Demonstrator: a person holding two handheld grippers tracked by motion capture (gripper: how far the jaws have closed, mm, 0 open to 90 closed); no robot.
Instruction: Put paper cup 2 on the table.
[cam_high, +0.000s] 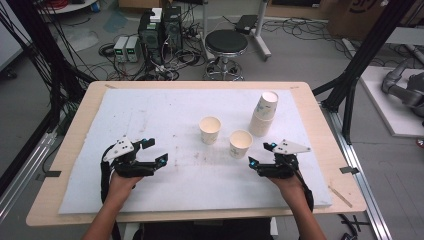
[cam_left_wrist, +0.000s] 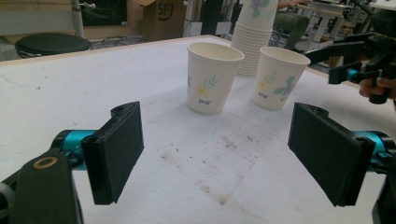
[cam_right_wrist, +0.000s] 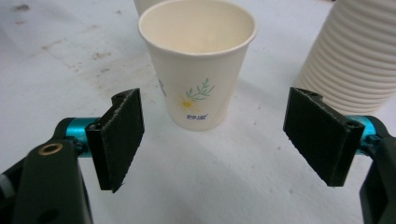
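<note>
Your right gripper (cam_high: 260, 154) lies low over the white mat (cam_high: 150, 115), jaws spread wide with nothing between them, aimed at the nearer paper cup (cam_high: 240, 144) just ahead. That cup stands upright and empty, cream with a small flower print, beside a second paper cup (cam_high: 210, 129) and near the stack of cups (cam_high: 263, 114). Your left gripper (cam_high: 155, 151) rests well apart at the mat's left, jaws likewise open and empty.
</note>
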